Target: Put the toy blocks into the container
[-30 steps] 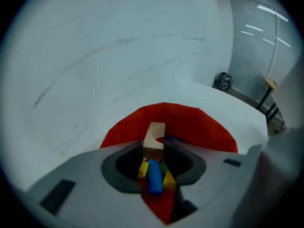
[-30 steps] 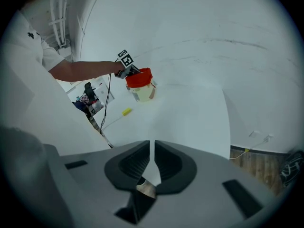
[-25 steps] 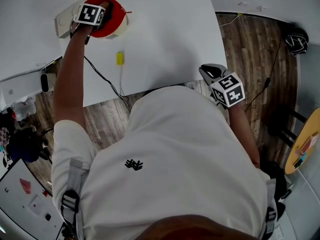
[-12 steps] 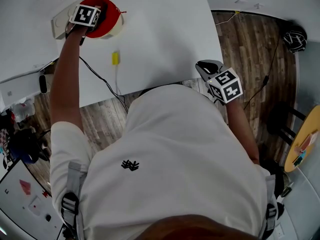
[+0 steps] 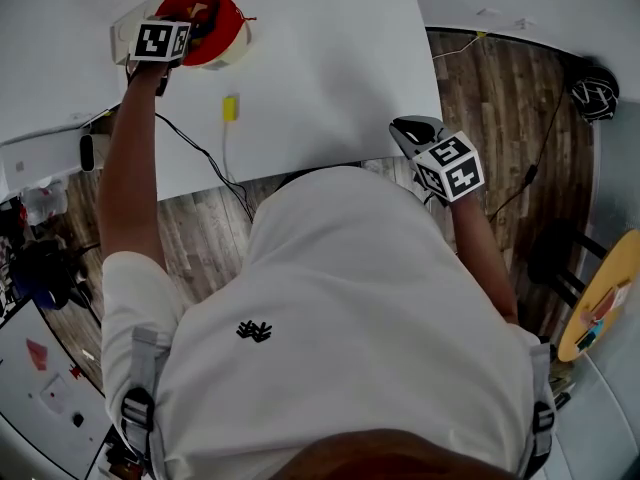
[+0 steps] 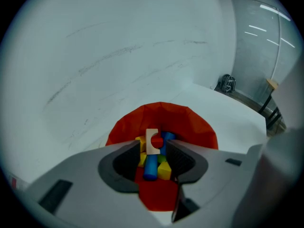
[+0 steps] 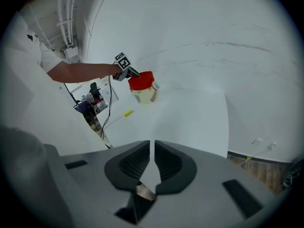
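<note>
- The left gripper (image 6: 154, 156) hangs right over the mouth of the red container (image 6: 192, 127) at the far left corner of the white table (image 5: 330, 58); its jaws have just been opening and now stand apart, with nothing pinched between them
- What shows through the gap is the heap of blocks (image 6: 164, 170) lying inside the container: a blue cylinder (image 6: 150, 165), a pale arch piece (image 6: 151, 140), and yellow and red bits around them
- The right gripper (image 7: 153, 167) waits at the near edge of the table, well apart from all that, its jaws drawn together to a thin slit and empty
- One yellow block (image 5: 230, 108) lies out on the table, near the container on the person's side, with a dark cable (image 5: 195, 148) running near it; I'd say that's the piece left to fetch
- It looks small, hard and light, likely smooth-painted, so it won't crush, but it could skate or twist out of a grip taken near a corner
- Best to my eye: come down over its middle, close on the two long flat sides, and keep the jaws off the cable
- The container's red lining looks crinkled and soft and the tub seems light, so a bump on the rim might shove it; better to let go from above the opening
</note>
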`<action>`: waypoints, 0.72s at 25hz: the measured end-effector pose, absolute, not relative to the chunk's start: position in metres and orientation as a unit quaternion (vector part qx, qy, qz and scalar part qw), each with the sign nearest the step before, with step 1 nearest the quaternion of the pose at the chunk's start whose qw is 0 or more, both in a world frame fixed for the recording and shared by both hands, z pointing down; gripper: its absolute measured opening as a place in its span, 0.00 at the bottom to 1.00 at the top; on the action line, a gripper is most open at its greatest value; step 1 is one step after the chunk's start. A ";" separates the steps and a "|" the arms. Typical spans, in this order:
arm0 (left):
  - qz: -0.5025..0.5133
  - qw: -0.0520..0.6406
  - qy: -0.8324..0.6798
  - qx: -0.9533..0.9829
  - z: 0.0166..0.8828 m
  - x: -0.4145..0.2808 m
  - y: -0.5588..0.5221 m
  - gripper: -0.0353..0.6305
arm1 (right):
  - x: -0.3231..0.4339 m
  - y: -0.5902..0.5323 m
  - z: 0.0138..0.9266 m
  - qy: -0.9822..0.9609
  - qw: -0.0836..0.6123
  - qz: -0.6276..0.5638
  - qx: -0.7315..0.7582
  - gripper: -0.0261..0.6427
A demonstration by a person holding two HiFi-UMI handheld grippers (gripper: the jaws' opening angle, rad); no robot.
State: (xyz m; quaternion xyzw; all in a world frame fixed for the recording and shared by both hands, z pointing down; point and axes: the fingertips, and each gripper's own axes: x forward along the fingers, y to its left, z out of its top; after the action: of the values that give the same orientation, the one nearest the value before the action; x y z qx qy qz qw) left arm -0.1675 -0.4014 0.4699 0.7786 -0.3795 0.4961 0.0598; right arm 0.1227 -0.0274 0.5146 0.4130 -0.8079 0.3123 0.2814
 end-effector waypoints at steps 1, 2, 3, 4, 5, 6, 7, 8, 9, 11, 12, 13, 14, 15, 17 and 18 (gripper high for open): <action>0.490 0.064 -0.385 0.780 0.468 -0.169 -0.398 0.31 | 0.123 -0.029 0.514 -0.811 0.282 0.309 0.409 0.09; 0.483 0.069 -0.389 0.782 0.465 -0.169 -0.394 0.31 | 0.123 -0.030 0.514 -0.814 0.283 0.306 0.405 0.09; 0.476 0.073 -0.392 0.784 0.462 -0.169 -0.390 0.31 | 0.123 -0.030 0.513 -0.816 0.283 0.304 0.401 0.09; 0.469 0.075 -0.395 0.786 0.459 -0.169 -0.384 0.31 | 0.124 -0.030 0.512 -0.819 0.283 0.301 0.397 0.09; 0.462 0.077 -0.398 0.789 0.454 -0.168 -0.378 0.31 | 0.124 -0.029 0.511 -0.822 0.283 0.299 0.393 0.09; 0.455 0.078 -0.402 0.791 0.448 -0.167 -0.372 0.31 | 0.125 -0.030 0.510 -0.825 0.283 0.297 0.389 0.09; 0.447 0.078 -0.406 0.793 0.443 -0.166 -0.365 0.31 | 0.126 -0.030 0.509 -0.828 0.283 0.294 0.385 0.09; 0.438 0.077 -0.410 0.796 0.437 -0.165 -0.358 0.31 | 0.127 -0.031 0.509 -0.831 0.283 0.291 0.380 0.09; 0.429 0.076 -0.415 0.799 0.432 -0.164 -0.352 0.31 | 0.128 -0.032 0.509 -0.835 0.283 0.288 0.375 0.09; 0.409 0.076 -0.423 0.805 0.426 -0.162 -0.337 0.30 | 0.130 -0.034 0.510 -0.840 0.285 0.281 0.365 0.09; 0.401 0.078 -0.427 0.807 0.424 -0.162 -0.330 0.30 | 0.130 -0.035 0.512 -0.843 0.287 0.279 0.360 0.09; 0.394 0.079 -0.432 0.807 0.424 -0.162 -0.322 0.30 | 0.130 -0.036 0.513 -0.845 0.288 0.277 0.355 0.09; 0.388 0.081 -0.437 0.808 0.423 -0.163 -0.315 0.29 | 0.130 -0.036 0.513 -0.848 0.289 0.274 0.350 0.09; 0.381 0.083 -0.442 0.808 0.423 -0.164 -0.307 0.29 | 0.130 -0.037 0.513 -0.850 0.290 0.272 0.345 0.09; 0.370 0.090 -0.452 0.807 0.422 -0.166 -0.293 0.29 | 0.128 -0.039 0.513 -0.855 0.293 0.267 0.334 0.09; 0.364 0.094 -0.456 0.806 0.423 -0.166 -0.286 0.29 | 0.127 -0.039 0.514 -0.858 0.294 0.265 0.328 0.09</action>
State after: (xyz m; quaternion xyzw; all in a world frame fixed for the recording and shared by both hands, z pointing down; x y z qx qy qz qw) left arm -0.1664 -0.2855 0.4229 0.8063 -0.4565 0.3643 0.0937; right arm 0.1273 -0.0393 0.5138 0.3283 -0.8576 0.2649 0.2941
